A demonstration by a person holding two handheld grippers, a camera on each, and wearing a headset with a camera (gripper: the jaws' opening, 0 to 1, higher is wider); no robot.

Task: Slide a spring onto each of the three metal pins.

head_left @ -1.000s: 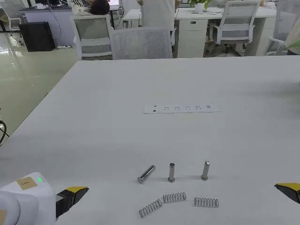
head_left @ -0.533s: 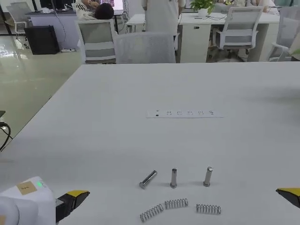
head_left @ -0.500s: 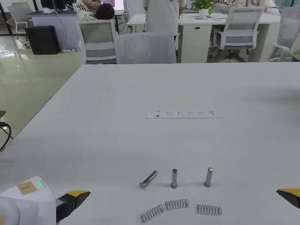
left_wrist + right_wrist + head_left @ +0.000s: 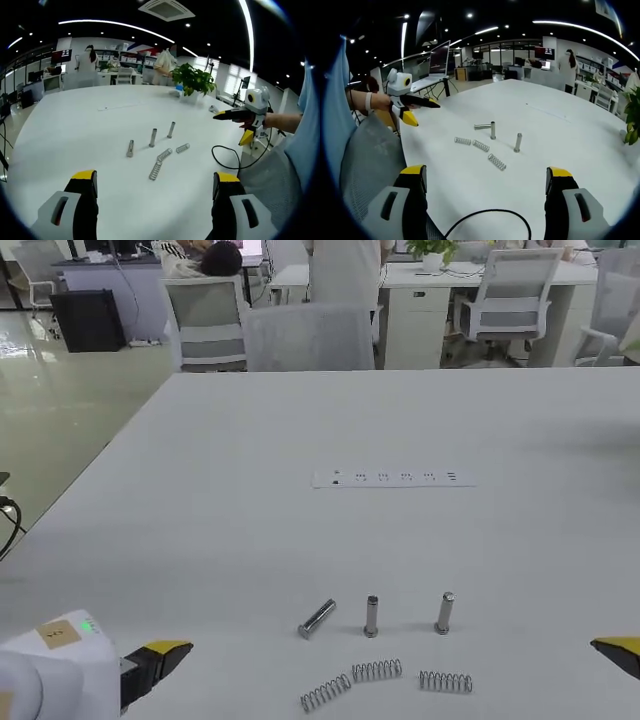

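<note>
I am holding the left gripper (image 4: 155, 180) with its jaws spread wide and nothing between them, and the right gripper (image 4: 486, 174) is gaping just as wide and just as empty. Both are hovering in the air at the near edge of the white table (image 4: 250, 460), well apart from the parts and from each other. Looking along the left gripper's jaws, I am seeing the three springs lying loose straight ahead: the nearest spring (image 4: 155, 170), then the middle spring (image 4: 164, 154) just beyond it, then the farthest spring (image 4: 182, 147) off toward the right jaw's side. Past the springs the three pins are sitting in a row: the lying pin (image 4: 130, 148) is resting on its side toward the left jaw's side, while the middle pin (image 4: 153, 137) and the end pin (image 4: 171, 129) are standing upright on their heads. Each spring is lying near the pins but apart from them, so all three pins are bare. From the right gripper the same group is sitting ahead between its jaws, springs closer to it than the two upright pins. Beyond the pins, farther from both grippers, a white power strip (image 4: 392, 478) is lying flat on the table, and a potted plant (image 4: 192, 80) is standing at the far side.
</note>
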